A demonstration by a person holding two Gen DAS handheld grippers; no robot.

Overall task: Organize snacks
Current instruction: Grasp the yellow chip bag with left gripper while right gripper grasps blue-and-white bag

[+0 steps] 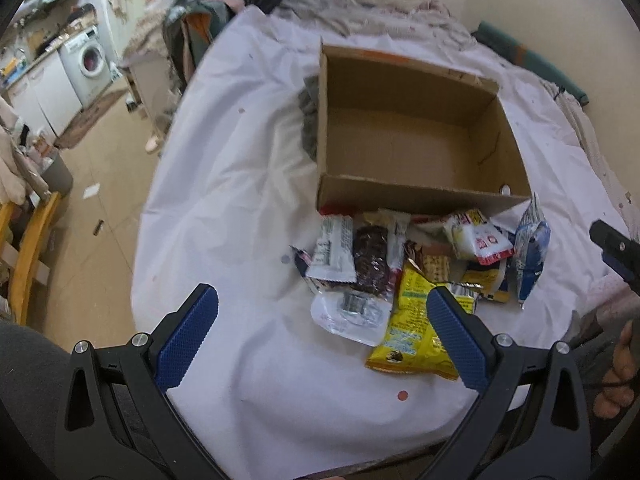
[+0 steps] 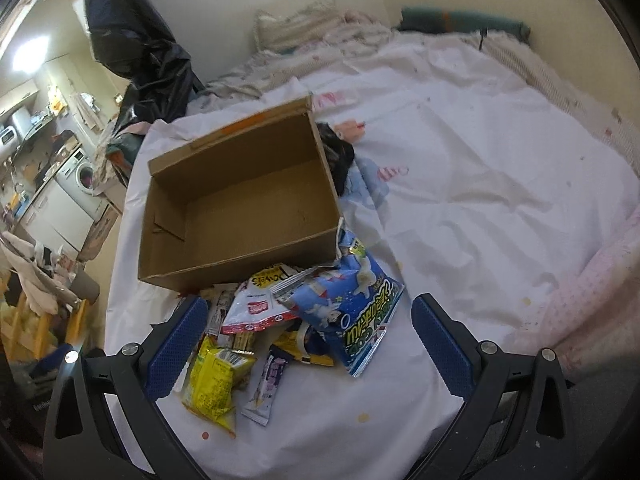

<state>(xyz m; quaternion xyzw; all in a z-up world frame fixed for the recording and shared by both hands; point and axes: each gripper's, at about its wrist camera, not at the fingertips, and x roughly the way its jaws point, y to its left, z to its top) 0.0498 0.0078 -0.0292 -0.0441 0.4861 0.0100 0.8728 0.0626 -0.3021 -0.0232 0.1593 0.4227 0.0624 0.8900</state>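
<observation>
The left gripper [image 1: 322, 320] hangs wide open, holding nothing, near the snack pile [image 1: 416, 268], which touches the empty cardboard box [image 1: 400, 136]'s near wall. Only its view shows the dark bar [image 1: 372, 260]. The right gripper [image 2: 310, 326], equally spread and empty, reveals the blue bag [image 2: 352, 312]'s front.
</observation>
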